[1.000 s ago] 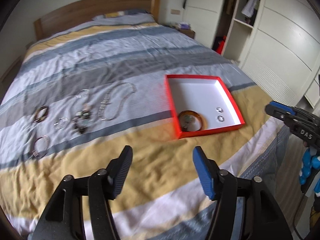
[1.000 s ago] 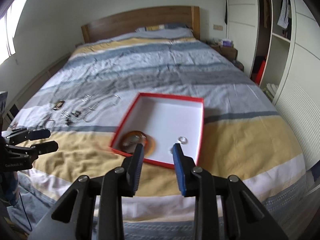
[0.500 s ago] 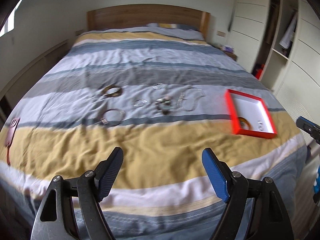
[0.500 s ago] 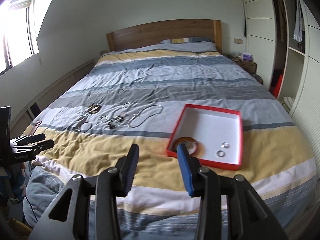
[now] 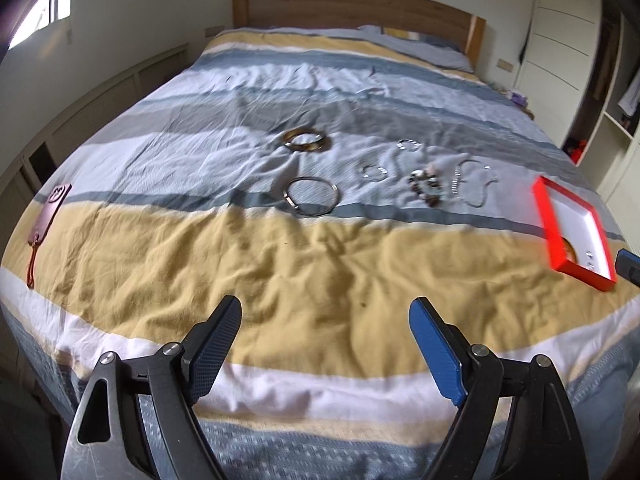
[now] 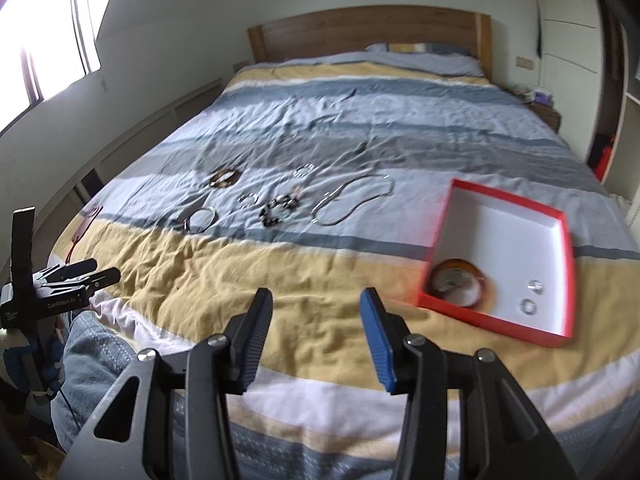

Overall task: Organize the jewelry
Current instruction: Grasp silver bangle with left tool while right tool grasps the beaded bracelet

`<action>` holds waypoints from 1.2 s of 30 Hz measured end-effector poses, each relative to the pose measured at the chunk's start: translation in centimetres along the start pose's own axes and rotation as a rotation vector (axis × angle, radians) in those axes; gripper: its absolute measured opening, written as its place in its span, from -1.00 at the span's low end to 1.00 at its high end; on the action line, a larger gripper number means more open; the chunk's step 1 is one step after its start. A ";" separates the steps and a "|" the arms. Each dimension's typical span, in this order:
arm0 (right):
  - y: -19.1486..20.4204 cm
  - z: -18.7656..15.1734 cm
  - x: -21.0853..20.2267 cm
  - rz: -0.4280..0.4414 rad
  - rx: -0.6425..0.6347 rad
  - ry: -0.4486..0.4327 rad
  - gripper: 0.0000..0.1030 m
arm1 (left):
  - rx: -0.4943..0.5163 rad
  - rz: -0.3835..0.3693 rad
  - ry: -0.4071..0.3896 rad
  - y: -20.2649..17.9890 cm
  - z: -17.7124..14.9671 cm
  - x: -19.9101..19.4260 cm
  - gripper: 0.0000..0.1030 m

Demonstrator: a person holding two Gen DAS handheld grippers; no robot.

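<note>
Through the left wrist camera I see my left gripper point(image 5: 325, 316) above the yellow stripe of the bedspread point(image 5: 320, 252), its jaws opening wide with only fabric showing between them. Ahead, on the pale and grey stripes, the loose jewelry lies in a scattered row: a brown bangle point(image 5: 306, 141) farthest back, a thin metal bangle point(image 5: 313, 196) nearer me, a small silver bracelet point(image 5: 374, 171), a dark beaded bracelet point(image 5: 427, 189) and a silver chain necklace point(image 5: 476, 186) to their right. The red box point(image 5: 558, 248) sits at the far right near the bed's edge, well apart from the row. A reddish tag with a cord point(image 5: 48, 220) lies at the far left.

From the right wrist camera, my right gripper point(image 6: 316, 312) hangs over the yellow stripe too, jaws partly apart and opening, gripping nothing. The red box point(image 6: 492, 316) is just to its right, holding an amber bangle point(image 6: 458, 280) in its near corner and two small rings point(image 6: 532, 296) beside it. The chain necklace point(image 6: 352, 200), beaded bracelet point(image 6: 278, 208) and metal bangle point(image 6: 202, 219) lie farther up the bed. My left gripper point(image 6: 90, 270) shows at the left edge.
</note>
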State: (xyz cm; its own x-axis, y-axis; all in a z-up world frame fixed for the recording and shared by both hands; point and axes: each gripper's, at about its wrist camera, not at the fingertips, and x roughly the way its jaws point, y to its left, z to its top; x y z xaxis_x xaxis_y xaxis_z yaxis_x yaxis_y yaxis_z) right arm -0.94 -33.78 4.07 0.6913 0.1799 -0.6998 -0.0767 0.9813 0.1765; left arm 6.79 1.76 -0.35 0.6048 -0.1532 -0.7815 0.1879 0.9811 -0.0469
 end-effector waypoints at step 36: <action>5.3 8.1 27.4 0.198 -0.009 0.231 0.04 | 0.072 -0.140 0.109 -0.3 10.4 20.3 0.07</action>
State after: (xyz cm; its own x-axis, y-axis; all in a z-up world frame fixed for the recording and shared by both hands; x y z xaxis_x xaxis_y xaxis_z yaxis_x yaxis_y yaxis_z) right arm 23.42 -24.21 -8.51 0.4806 0.3777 -0.7915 -0.2009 0.9259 0.3199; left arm 27.07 -2.89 -9.78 0.4826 -0.2699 -0.8332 0.3213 0.9396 -0.1183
